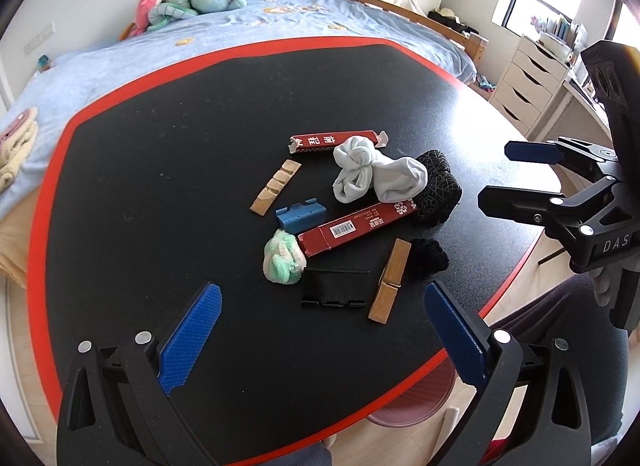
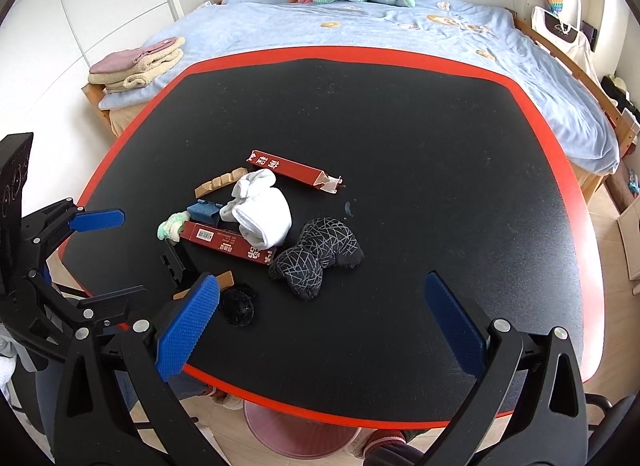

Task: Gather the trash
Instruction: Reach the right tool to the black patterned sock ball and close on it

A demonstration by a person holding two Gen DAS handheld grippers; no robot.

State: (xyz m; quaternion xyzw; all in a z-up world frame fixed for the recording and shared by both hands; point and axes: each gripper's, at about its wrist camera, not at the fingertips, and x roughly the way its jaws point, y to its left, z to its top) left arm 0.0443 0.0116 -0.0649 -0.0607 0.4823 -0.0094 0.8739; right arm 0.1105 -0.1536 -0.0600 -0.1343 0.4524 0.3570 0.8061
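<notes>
The trash lay in a loose heap near the middle of the black worktop, mixed with socks. The near red box looked like light, thin card, stiff along its length but easy to crush; a grip across its narrow width, near the barcode end that lay clear of the white sock, seemed the surest hold. The far red box had a torn open end on the right and would likely cave in there, so its middle looked the better place. The green-and-white wad, touching the near box's left end, looked soft and nearly weightless and should squash between the pads from any side. The two wooden clips and the blue clip looked rigid and smooth, and might slip unless taken across their flat faces. A pink bin showed under the near edge of the worktop. The left tongs hovered above the near edge, spread wide and empty, pointing at the heap with the black clip just ahead. The right tongs hung to the right of them, also wide and empty, angled down toward the patterned black sock.
</notes>
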